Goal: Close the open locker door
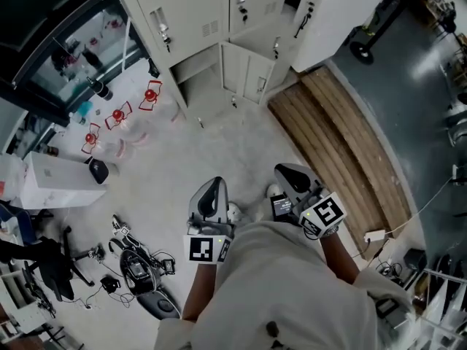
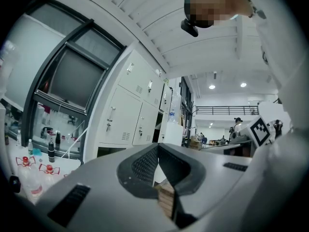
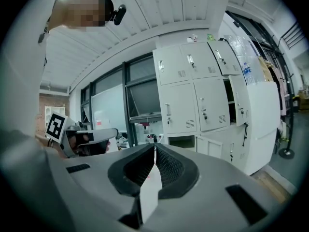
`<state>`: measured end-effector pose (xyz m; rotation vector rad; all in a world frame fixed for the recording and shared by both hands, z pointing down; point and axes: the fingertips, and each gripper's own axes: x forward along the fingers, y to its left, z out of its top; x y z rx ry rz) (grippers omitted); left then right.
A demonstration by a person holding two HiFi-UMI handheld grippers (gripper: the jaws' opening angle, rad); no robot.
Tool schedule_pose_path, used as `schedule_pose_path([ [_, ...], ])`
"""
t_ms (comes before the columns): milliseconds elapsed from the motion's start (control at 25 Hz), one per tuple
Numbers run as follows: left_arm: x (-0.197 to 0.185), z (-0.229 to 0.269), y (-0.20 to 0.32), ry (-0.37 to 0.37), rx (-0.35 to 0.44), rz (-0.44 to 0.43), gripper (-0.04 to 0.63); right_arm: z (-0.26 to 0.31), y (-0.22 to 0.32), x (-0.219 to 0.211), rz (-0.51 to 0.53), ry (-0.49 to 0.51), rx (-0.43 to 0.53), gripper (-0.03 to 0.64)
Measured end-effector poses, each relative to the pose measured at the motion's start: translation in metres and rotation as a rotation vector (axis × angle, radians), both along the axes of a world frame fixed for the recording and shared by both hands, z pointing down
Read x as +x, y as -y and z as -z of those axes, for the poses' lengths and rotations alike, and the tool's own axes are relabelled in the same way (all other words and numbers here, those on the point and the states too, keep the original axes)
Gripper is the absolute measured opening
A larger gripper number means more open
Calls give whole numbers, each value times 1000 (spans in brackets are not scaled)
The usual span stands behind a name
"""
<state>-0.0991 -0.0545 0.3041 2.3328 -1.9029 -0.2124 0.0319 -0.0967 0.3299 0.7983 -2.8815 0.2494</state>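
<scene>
Both my tools are closed with nothing in them. The left gripper [image 1: 211,199] has its tips meeting, and the right gripper [image 1: 295,177] has its pads pressed flat together. They point forward side by side, a little apart.

Ahead of both tips is a wide stretch of bare concrete floor [image 1: 219,152], running up to the foot of the lockers [image 1: 182,13]. A strip of wooden planks [image 1: 343,144] borders that stretch, ahead and right of the right gripper. Off to the left of the left gripper are red-topped bottles [image 1: 117,115] and a white box [image 1: 58,177]. Behind it on that side lie a tangle of cables [image 1: 139,265] and an office chair [image 1: 44,268].

The room has a glass wall to the left of the locker bank and a ribbed white ceiling.

The open locker door [image 1: 339,13] is well ahead, to the right of the right gripper's line. It stands upright with its long axis vertical. It is swung out from the bank into the room, above the far end of the planks, and shows its broad white face.
</scene>
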Motion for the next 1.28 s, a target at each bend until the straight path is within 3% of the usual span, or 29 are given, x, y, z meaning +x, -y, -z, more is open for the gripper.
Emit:
schedule_pose_path([
  [320, 10, -13, 56, 3, -37, 44, 8, -16, 78, 0, 113, -67, 12, 29],
  [520, 23, -10, 118, 21, -36, 131, 8, -27, 153, 12, 222, -70, -21, 31],
  [720, 34, -16, 186, 4, -34, 239, 8, -39, 234, 17, 343, -120, 7, 35],
  [880, 47, -12, 219, 2, -26, 302, 8, -49, 276, 22, 429, -151, 7, 118],
  [1280, 74, -49, 290, 33, -104, 325, 8, -140, 361, 24, 547, -299, -40, 118],
])
